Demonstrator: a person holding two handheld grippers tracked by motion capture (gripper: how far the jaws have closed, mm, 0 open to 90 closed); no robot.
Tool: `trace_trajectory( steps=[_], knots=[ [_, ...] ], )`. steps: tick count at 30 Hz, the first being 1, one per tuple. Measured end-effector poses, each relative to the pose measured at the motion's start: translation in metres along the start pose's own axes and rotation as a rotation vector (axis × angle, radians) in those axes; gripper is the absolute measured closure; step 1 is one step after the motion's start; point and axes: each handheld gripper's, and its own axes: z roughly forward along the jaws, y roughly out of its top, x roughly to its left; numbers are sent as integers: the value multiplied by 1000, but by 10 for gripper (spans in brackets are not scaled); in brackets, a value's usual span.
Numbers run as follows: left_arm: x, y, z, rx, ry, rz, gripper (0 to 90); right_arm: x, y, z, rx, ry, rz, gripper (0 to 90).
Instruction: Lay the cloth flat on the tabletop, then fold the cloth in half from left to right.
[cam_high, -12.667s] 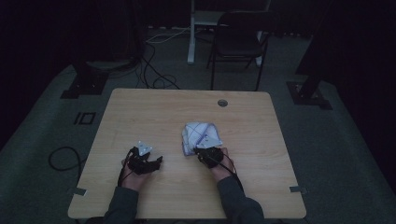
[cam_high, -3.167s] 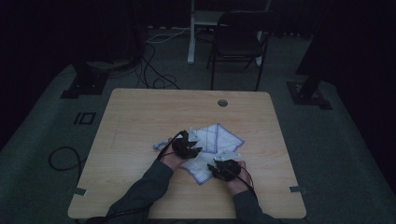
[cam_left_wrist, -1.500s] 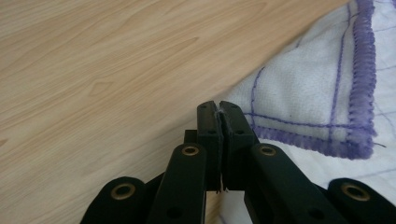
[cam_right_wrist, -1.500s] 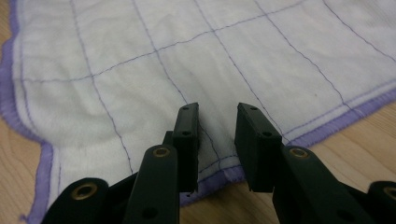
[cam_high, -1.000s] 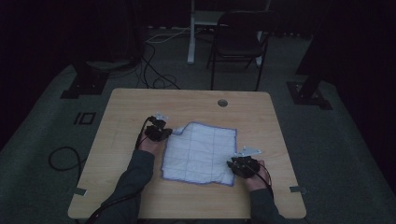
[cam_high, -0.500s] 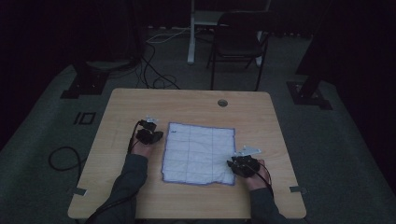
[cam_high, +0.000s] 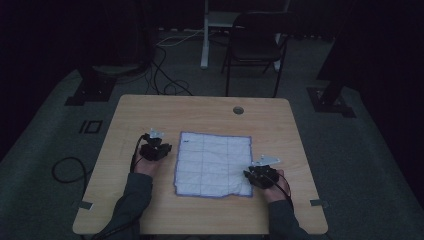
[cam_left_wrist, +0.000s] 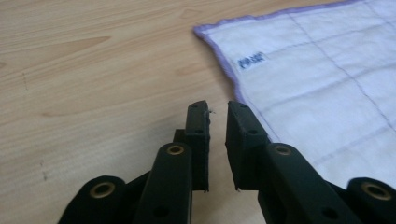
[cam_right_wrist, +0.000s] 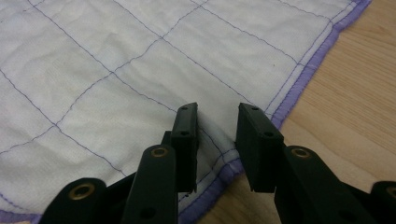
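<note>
A small dark-printed label (cam_left_wrist: 250, 59) is seen on the white, purple-hemmed quilted cloth (cam_left_wrist: 327, 79), near its corner; the lettering is too blurred to be read.

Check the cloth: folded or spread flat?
Spread flat. The cloth lies as one open rectangle on the table, its purple hem and grid lines showing all around, with no layer doubled over.

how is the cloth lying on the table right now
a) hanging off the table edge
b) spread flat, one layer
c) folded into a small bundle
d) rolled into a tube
b: the high view shows the cloth open as a flat rectangle on the table, its purple hem visible all round, with the left claw and right claw open at opposite corners.
</note>
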Motion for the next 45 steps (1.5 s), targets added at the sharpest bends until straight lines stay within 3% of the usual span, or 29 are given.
trace_trajectory(
  steps=[11,19,29,40,45],
  knots=[
    [-12,-16,-19,-48,-64,-35,674,0,0,0,-3,-2,-1,684],
    [-28,-28,-21,-30,-101,-41,634,0,-1,0,-5,-3,6,683],
    [-45,-31,-7,-6,-83,-28,558,1,-1,0,-8,-4,11,681],
    [-49,-32,2,4,-46,-39,539,1,-2,0,-12,-4,14,676],
    [-49,-33,3,-11,-9,-39,534,1,-2,0,-14,-5,16,675]
  ],
)
